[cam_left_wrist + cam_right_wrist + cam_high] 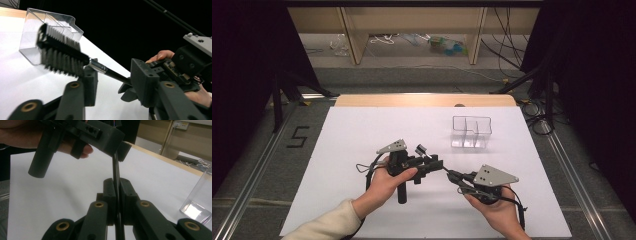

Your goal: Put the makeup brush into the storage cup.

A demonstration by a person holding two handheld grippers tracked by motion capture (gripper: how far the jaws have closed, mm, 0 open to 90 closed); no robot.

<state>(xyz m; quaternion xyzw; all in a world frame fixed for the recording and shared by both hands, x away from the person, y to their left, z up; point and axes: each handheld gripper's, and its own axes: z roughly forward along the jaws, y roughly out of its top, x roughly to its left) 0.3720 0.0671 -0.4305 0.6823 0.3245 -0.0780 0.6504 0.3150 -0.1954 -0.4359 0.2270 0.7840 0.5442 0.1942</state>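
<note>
White paper [362, 130] covers the table, w/ dark curtains at both sides and a clear divided container [471, 132] standing toward the far right.

Your right gripper [117, 202] is clenched on the thin black handle of the brush [62, 51]: in the right gripper view the two pads press the handle from both sides, and the handle runs straight away from the jaws toward your other hand. So the brush is in the air above the paper, between your two hands, not resting on the table.

The long axis of the brush goes from the right gripper up-left to the left gripper [113, 80]. The bristle head points away from the right hand, past the left jaws, approx. toward the container behind it. The metal ferrule and handle pass between the left jaws, but in the left gripper view I see a gap on each side, so the left gripper is still released, no grip yet.

For a handover, I think you close the left jaws across the handle, near the ferrule, before the right lets go.
</note>
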